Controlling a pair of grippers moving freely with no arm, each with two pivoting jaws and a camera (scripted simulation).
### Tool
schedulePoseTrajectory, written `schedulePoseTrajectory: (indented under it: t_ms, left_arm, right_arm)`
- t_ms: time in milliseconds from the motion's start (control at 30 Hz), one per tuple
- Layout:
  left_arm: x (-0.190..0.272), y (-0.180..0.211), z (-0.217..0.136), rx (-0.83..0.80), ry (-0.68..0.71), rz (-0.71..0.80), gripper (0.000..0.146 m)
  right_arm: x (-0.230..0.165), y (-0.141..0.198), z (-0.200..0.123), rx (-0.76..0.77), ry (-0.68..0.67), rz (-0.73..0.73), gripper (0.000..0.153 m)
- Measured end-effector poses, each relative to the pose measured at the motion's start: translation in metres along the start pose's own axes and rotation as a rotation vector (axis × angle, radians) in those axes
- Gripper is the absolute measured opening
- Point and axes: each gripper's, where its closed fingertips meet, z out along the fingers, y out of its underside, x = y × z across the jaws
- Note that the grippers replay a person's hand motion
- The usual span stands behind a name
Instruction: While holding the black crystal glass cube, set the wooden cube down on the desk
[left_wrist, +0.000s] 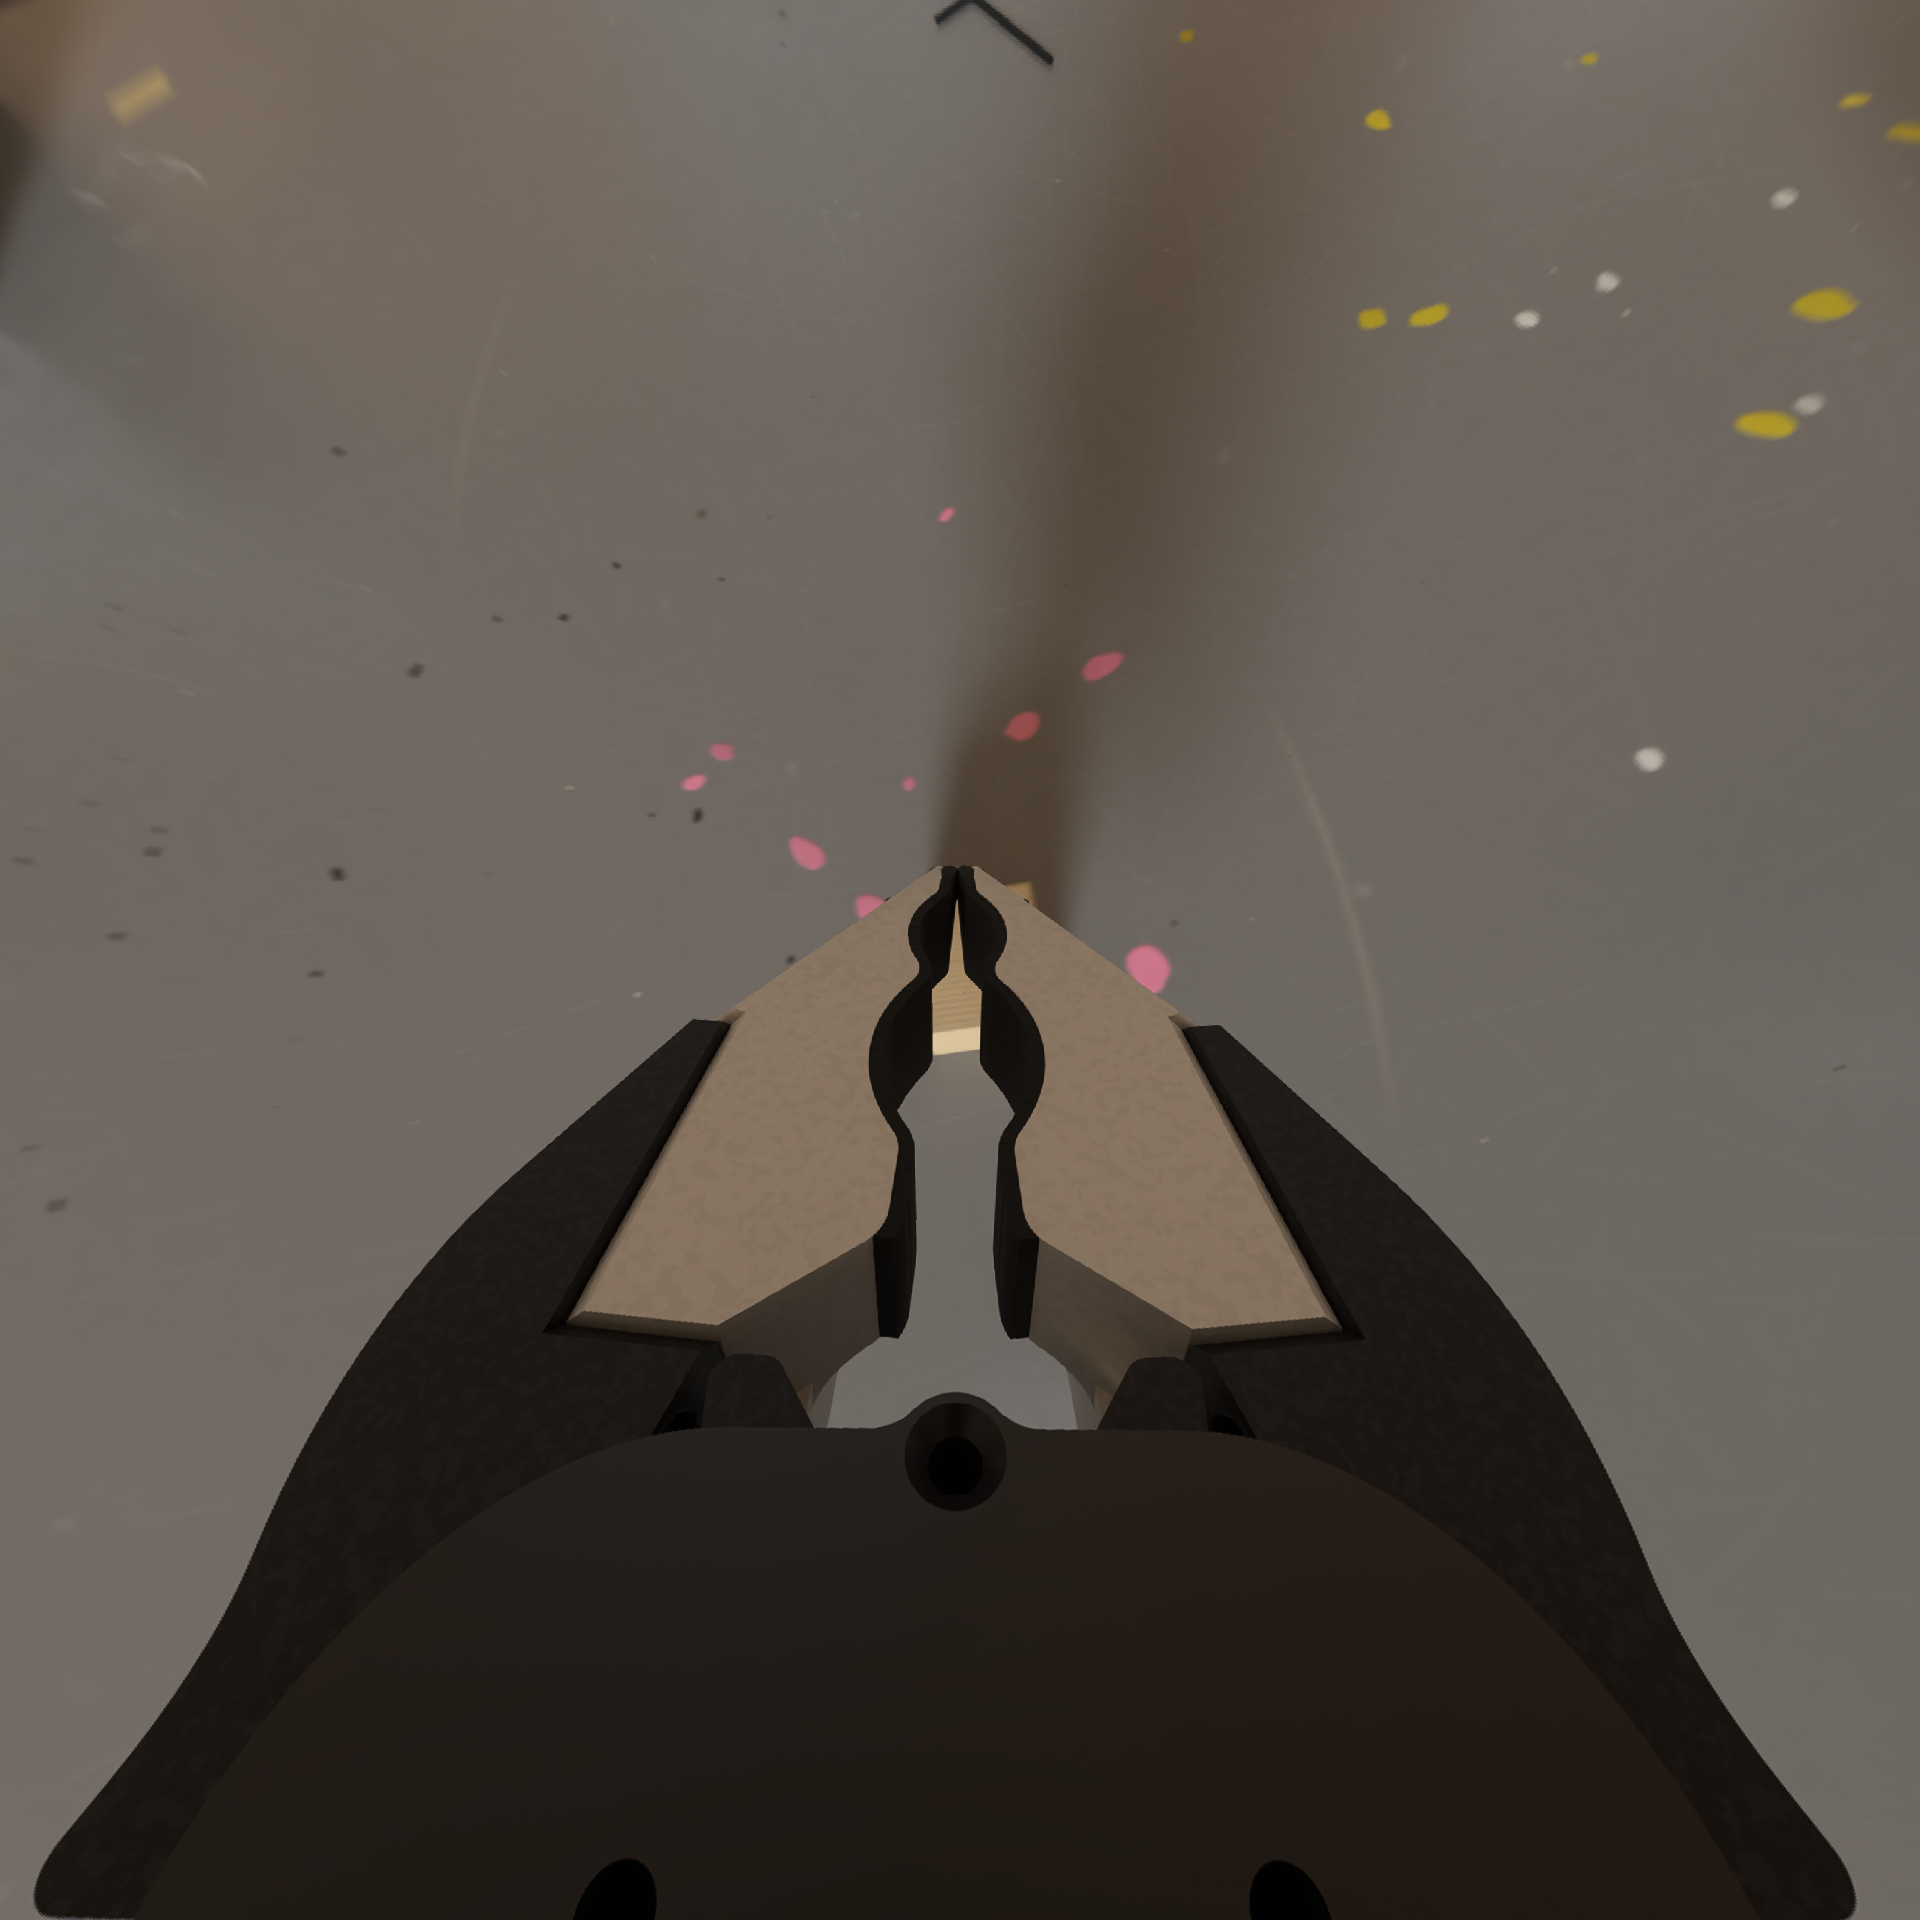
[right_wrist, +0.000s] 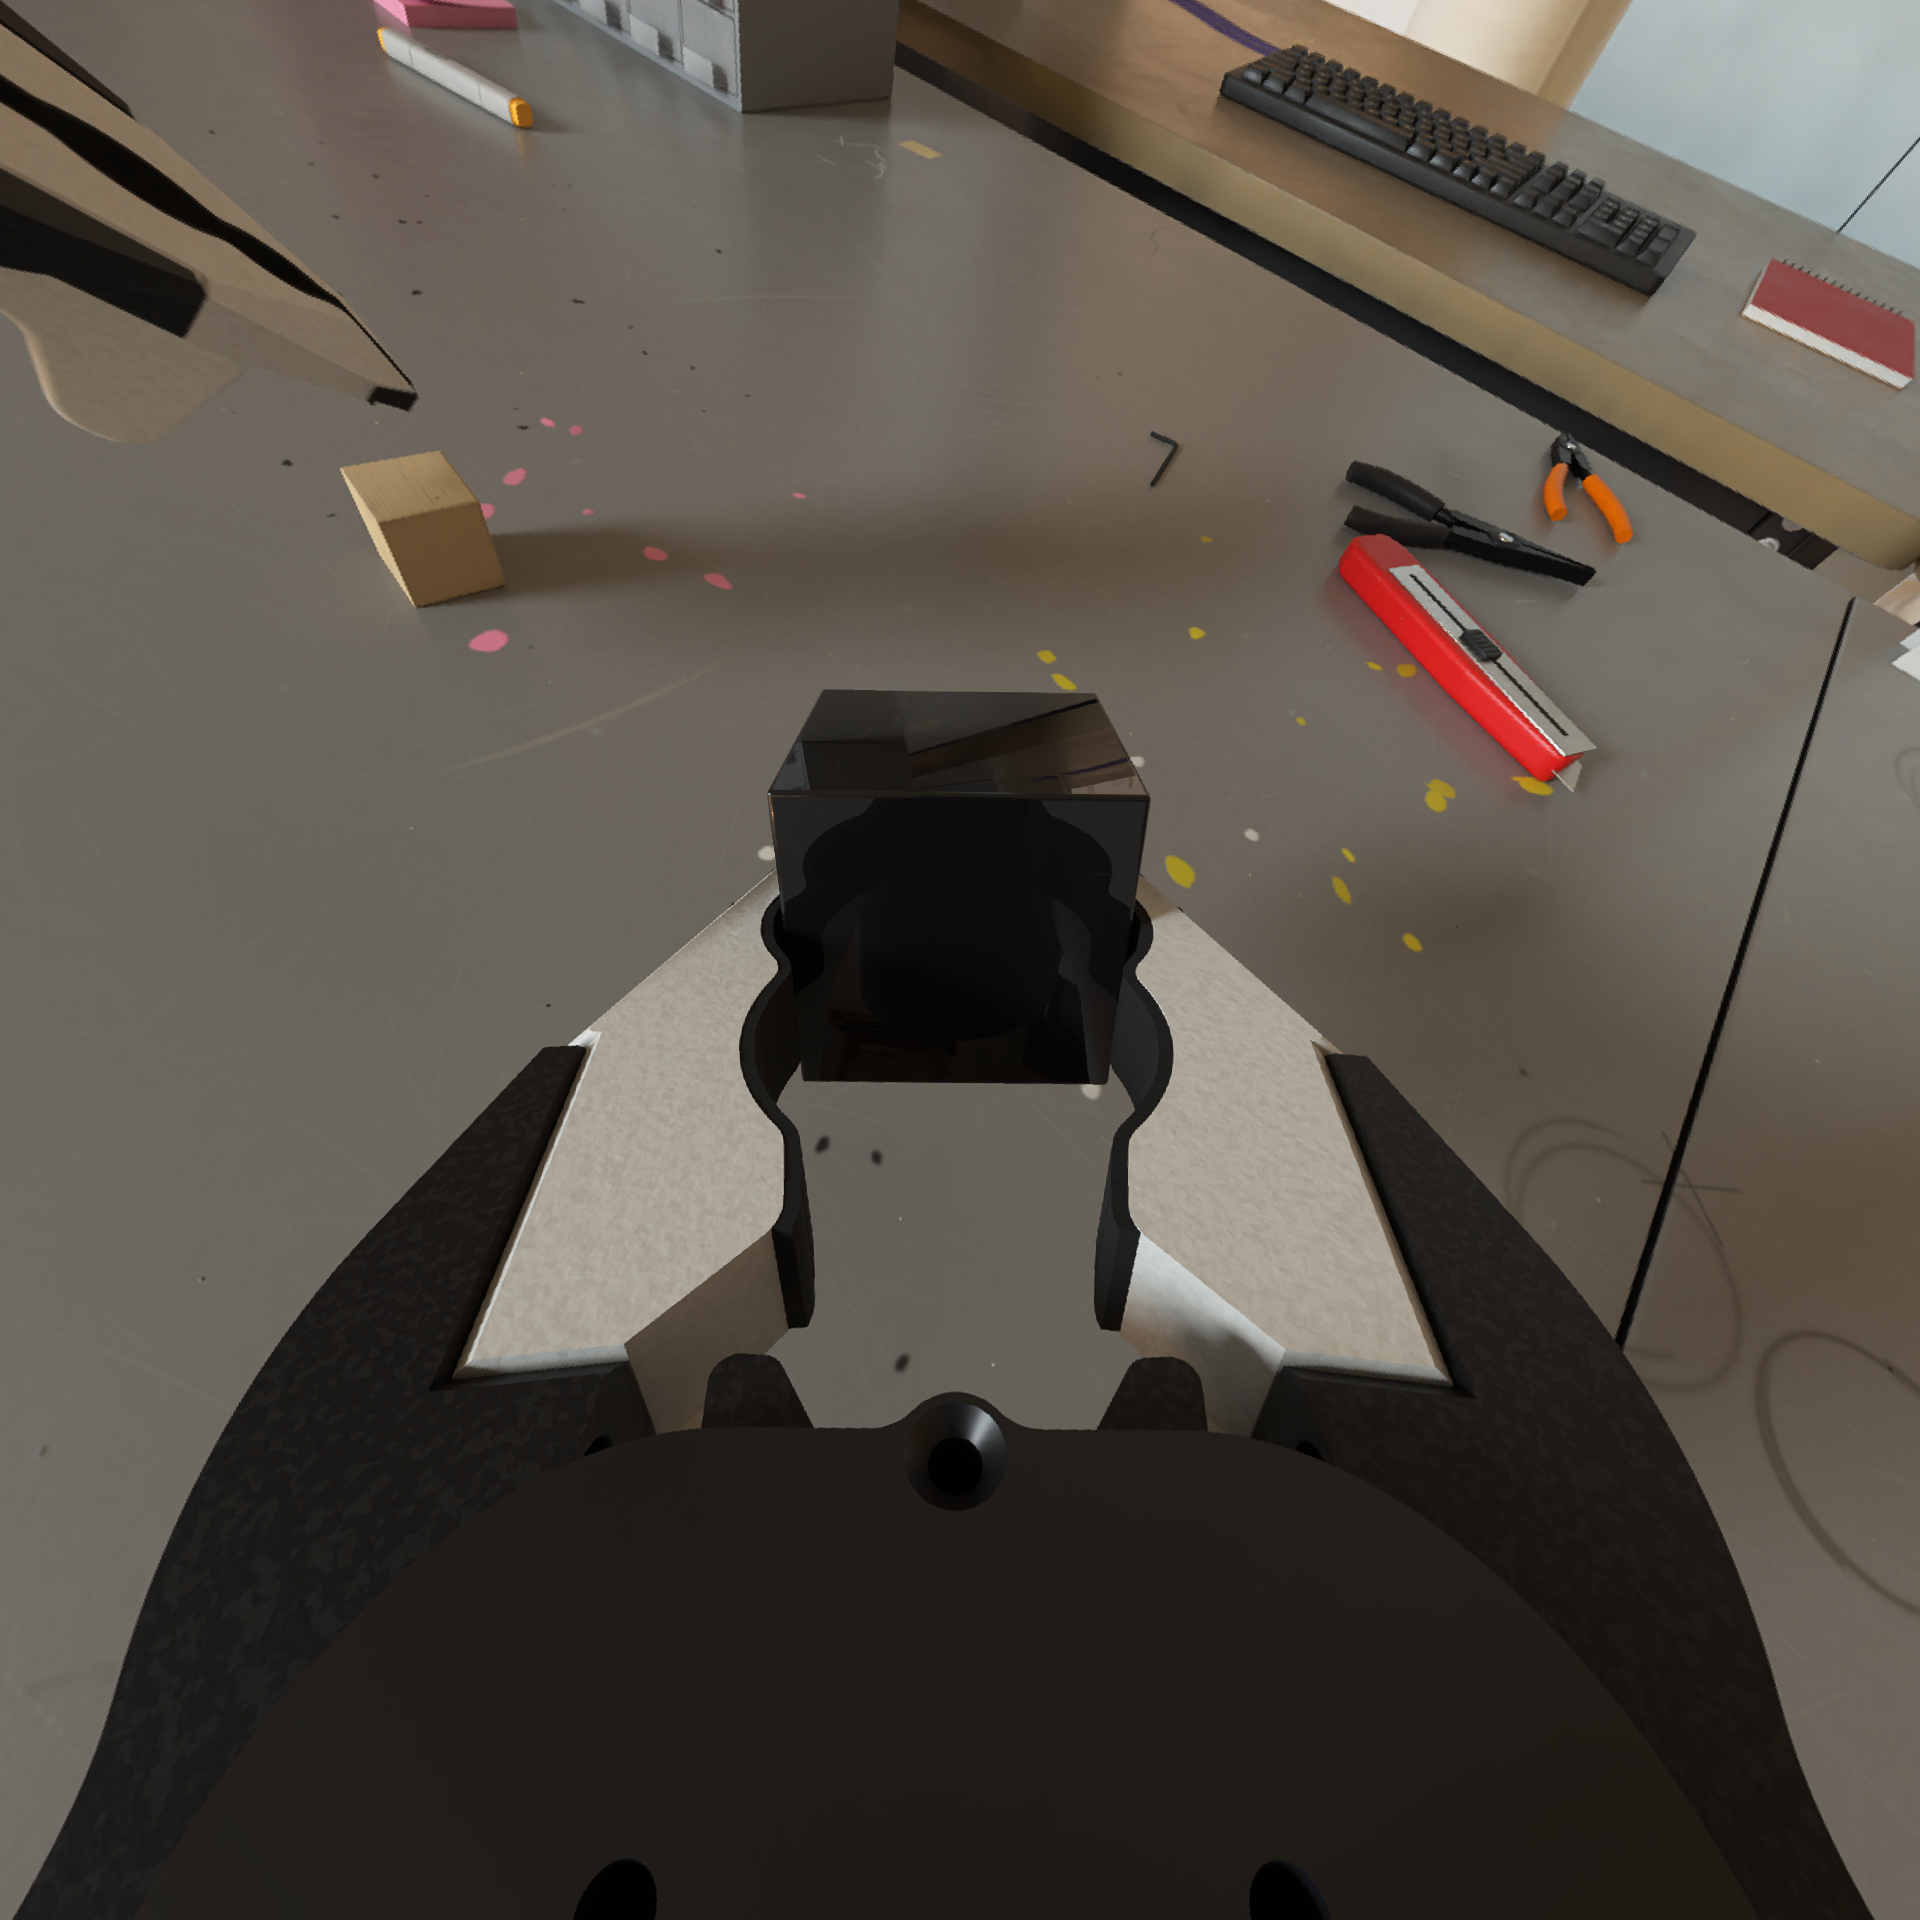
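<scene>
The wooden cube (right_wrist: 421, 525) rests on the grey desk (right_wrist: 831, 312), apart from both grippers. My left gripper (left_wrist: 956, 873) is shut and empty, with its jaws pressed together. It hovers just above the cube, and a strip of the cube (left_wrist: 956, 1023) shows through the gap between the fingers. The left gripper also shows at the upper left of the right wrist view (right_wrist: 393, 395), up and left of the cube. My right gripper (right_wrist: 958, 894) is shut on the black crystal glass cube (right_wrist: 956, 831) and holds it above the desk.
A red utility knife (right_wrist: 1465, 655), black pliers (right_wrist: 1465, 525), orange-handled pliers (right_wrist: 1590, 488) and a hex key (right_wrist: 1164, 457) lie to the right. A keyboard (right_wrist: 1455, 156) and red notebook (right_wrist: 1834, 322) are on the far wooden desk. A marker (right_wrist: 457, 78) and grey drawer unit (right_wrist: 748, 42) are far left.
</scene>
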Motion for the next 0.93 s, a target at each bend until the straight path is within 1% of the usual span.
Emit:
schedulePoseTrajectory:
  t_ms: [67,133,200,267,367,700,733,800,833,933]
  left_arm:
    - [0.005,-0.002,0.005,-0.003,0.049,-0.062,0.000]
    - [0.007,0.000,0.008,-0.006,0.062,-0.091,0.000]
    - [0.008,0.005,0.010,-0.024,0.046,-0.089,0.000]
    - [0.011,0.011,0.012,-0.041,0.065,-0.092,0.000]
    - [0.012,0.015,0.010,-0.026,0.062,-0.113,0.000]
    - [0.015,0.023,-0.001,-0.027,0.069,-0.113,0.000]
    - [0.014,0.022,-0.002,-0.026,0.073,-0.116,0.006]
    - [0.013,0.017,-0.002,-0.014,0.057,-0.129,0.033]
    - [0.012,0.015,-0.001,-0.016,0.047,-0.133,0.044]
    - [0.012,0.011,0.005,-0.070,0.015,-0.137,0.055]
  right_arm:
    - [0.001,0.000,-0.001,0.000,0.003,-0.002,0.059]
    - [0.002,-0.001,-0.001,0.001,0.007,-0.003,0.059]
    - [0.003,-0.001,-0.002,0.003,0.009,-0.001,0.059]
    - [0.004,-0.001,-0.002,0.003,0.008,0.002,0.059]
    - [0.003,0.000,-0.001,0.000,0.007,0.003,0.059]
    - [0.000,0.002,0.002,-0.008,-0.001,-0.001,0.059]
    - [-0.001,0.002,0.002,-0.008,-0.001,-0.002,0.059]
    - [-0.001,0.002,0.002,-0.007,-0.002,-0.002,0.059]
    - [-0.001,0.002,0.001,-0.006,-0.003,-0.001,0.059]
    - [-0.001,0.002,0.001,-0.006,-0.004,0.000,0.059]
